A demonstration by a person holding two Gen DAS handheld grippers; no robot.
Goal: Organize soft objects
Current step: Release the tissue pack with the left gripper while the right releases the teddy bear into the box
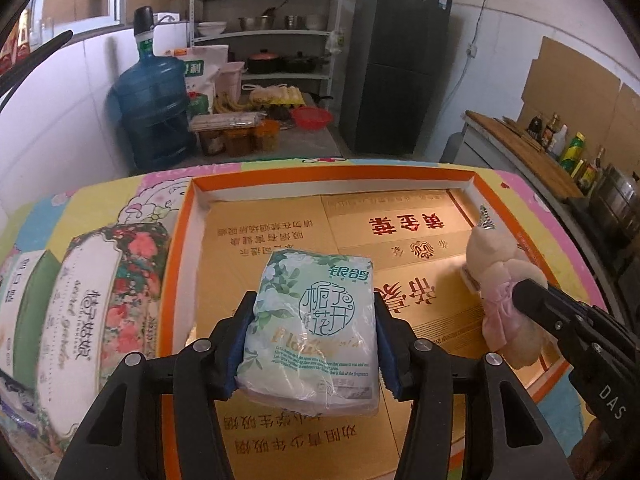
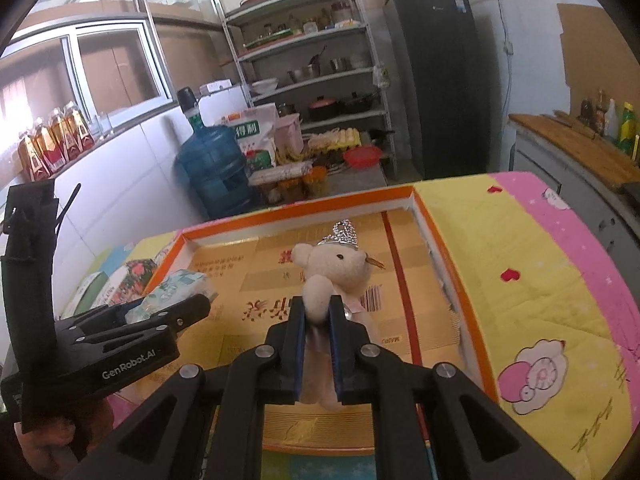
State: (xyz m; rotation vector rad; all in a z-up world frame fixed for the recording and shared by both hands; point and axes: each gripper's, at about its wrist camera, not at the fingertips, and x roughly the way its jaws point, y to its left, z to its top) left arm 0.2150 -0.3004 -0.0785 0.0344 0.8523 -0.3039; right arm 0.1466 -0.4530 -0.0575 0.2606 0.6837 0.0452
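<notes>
The tissue pack (image 1: pixel 316 328) is printed with green leaves on white. The teddy bear (image 2: pixel 332 276) is coloured cream, with a silver crown. The tray (image 1: pixel 176 280) is edged in orange, and gold is seen inside. The table cover (image 2: pixel 520 264) is coloured yellow and pink.

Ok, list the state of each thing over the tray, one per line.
Tissue pack: clamped in the left gripper, above the tray.
Teddy bear: squeezed in the right gripper, upright, crown on.
Orange tray: open-topped, lined with flattened cardboard.
Floral tissue box: outside the tray, on the cloth.
</notes>
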